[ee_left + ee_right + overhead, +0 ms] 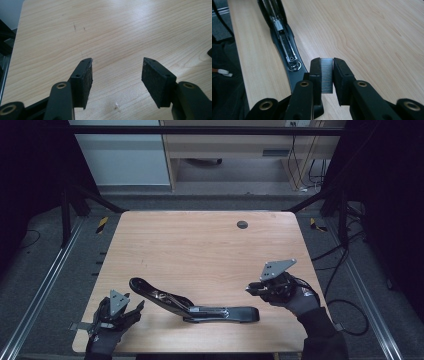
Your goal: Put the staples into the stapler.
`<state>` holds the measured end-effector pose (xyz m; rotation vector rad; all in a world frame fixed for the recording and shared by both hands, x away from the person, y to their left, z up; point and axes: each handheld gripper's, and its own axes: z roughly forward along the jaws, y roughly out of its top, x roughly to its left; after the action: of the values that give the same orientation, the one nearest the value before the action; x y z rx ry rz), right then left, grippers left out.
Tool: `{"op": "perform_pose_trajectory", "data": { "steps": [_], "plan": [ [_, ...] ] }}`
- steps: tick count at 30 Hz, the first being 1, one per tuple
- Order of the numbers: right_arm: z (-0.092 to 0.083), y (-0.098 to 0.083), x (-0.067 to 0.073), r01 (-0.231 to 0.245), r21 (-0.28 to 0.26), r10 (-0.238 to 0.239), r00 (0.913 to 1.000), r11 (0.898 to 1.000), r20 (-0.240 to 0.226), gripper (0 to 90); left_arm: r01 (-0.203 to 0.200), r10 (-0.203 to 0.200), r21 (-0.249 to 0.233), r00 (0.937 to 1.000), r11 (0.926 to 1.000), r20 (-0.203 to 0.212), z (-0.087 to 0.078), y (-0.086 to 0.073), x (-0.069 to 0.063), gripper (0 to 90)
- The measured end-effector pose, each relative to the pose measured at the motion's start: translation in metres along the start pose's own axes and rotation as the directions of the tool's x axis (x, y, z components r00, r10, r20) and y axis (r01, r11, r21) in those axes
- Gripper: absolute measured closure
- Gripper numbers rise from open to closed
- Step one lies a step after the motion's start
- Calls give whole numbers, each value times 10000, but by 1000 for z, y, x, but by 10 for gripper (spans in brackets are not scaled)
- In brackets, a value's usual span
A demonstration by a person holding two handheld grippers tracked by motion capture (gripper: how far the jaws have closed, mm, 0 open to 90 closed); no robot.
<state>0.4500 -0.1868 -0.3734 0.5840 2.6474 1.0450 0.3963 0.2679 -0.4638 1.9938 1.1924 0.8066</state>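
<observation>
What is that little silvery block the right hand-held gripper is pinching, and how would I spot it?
Look at the wooden table, near its front edge, where a black stapler lies opened out flat. Just right of it, the right hand-held gripper pinches a strip of staples: small, grey, finely ribbed, unlike everything black around it.

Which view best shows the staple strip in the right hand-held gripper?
The right gripper view: the staple strip sits close-up, clamped between the jaws. In the high view it's too small to tell; the left gripper view looks at bare table.
</observation>
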Motion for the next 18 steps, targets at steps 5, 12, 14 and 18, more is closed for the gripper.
{"op": "perform_pose_trajectory", "data": {
  "steps": [5,12,14,18],
  "plan": [
    [4,7,1,146,26,-146,9998,9999,-140,780,-23,23,44,10000,10000,-4,1,0,0,416],
    [10,17,5,521,-33,-522,9974,9986,-503,780,-32,32,59,10000,10000,-17,1,0,0,417],
    [12,22,6,638,-70,-641,9963,9979,-574,780,-37,37,50,10000,10000,-9,1,0,0,417],
    [15,28,9,778,-20,-777,9942,9970,-749,780,-22,22,40,10000,10000,7,1,0,0,417]
  ]
}}
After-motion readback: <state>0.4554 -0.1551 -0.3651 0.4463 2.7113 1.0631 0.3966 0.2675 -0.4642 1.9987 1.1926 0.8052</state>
